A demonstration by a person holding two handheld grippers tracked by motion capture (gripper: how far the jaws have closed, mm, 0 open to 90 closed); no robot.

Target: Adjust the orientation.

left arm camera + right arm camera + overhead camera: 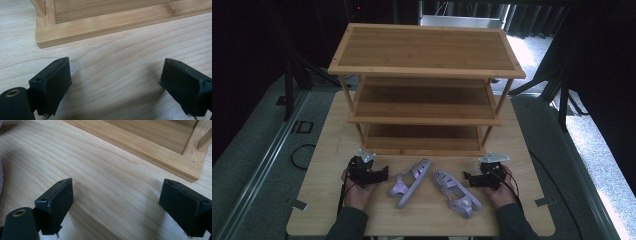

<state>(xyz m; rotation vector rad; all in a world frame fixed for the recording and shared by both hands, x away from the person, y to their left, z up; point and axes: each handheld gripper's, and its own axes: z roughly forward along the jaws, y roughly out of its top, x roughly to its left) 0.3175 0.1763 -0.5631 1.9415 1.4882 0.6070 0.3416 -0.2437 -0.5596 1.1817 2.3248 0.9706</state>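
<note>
Two lilac sandals lie on the wooden table in front of a three-tier bamboo shoe rack (424, 67). The left sandal (410, 182) points up toward the rack; the right sandal (456, 192) lies angled toward the front right. My left gripper (379, 174) rests on the table just left of the left sandal, open, with bare tabletop between its jaws (113, 82). To the right of the right sandal my right gripper (469, 179) sits open as well, nothing between its jaws (116, 202). The rack's bottom rail (120, 23) lies ahead of the left gripper, and its corner (192, 167) ahead of the right.
The rack's shelves hold nothing. The table (422, 222) ends close behind the hands at the front edge. Grey floor and dark stands surround the table. A black cable (297, 155) loops off the table's left side.
</note>
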